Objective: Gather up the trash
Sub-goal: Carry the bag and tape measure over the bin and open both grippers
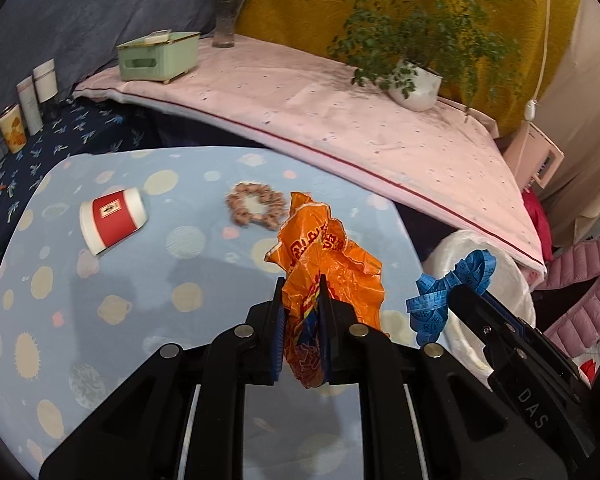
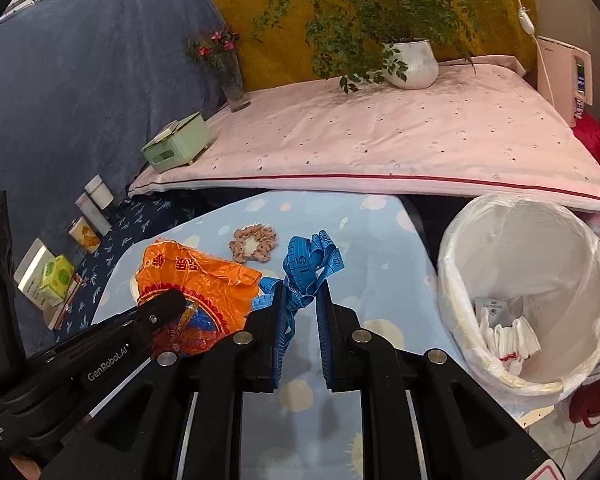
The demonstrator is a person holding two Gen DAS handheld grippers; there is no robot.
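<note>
pale blue cloth with planet and sun prints covers the counter (image 1: 112, 280), the largest surface in view. behind it lies a pink pad (image 2: 380, 140) with a red piping line, carrying a potted fern (image 2: 412, 64), a glass vase of pink flowers (image 1: 225, 24) and a mint green box (image 1: 160, 56).

just beside the counter's right edge stands a white bin (image 2: 580, 248) lined with clear plastic; crumpled white paper and a small grey packet lie at its bottom. it is open at the top and tilted in the right wrist view.

left gripper (image 1: 302, 308): its fingers are pinching a crumpled orange plastic bag (image 1: 324, 248) with red print. the bag is lifted clear of the counter, rising above the fingertips and hanging below between the blue pads.

right gripper (image 2: 302, 304): its fingers are pinching a bunched blue measuring tape (image 2: 310, 264), held near the fingertips, with loops standing above them and a strand trailing down between the pads. the tape hangs over the counter, left of the bin and apart from it.

lying on the counter: a red and white paper cup (image 1: 112, 220) on its side toward the left, and a pinkish brown hair scrunchie (image 1: 256, 204) near the far edge, well apart from the cup.

along the left, on dark blue patterned fabric, stand several small containers (image 1: 32, 96) in a row.
</note>
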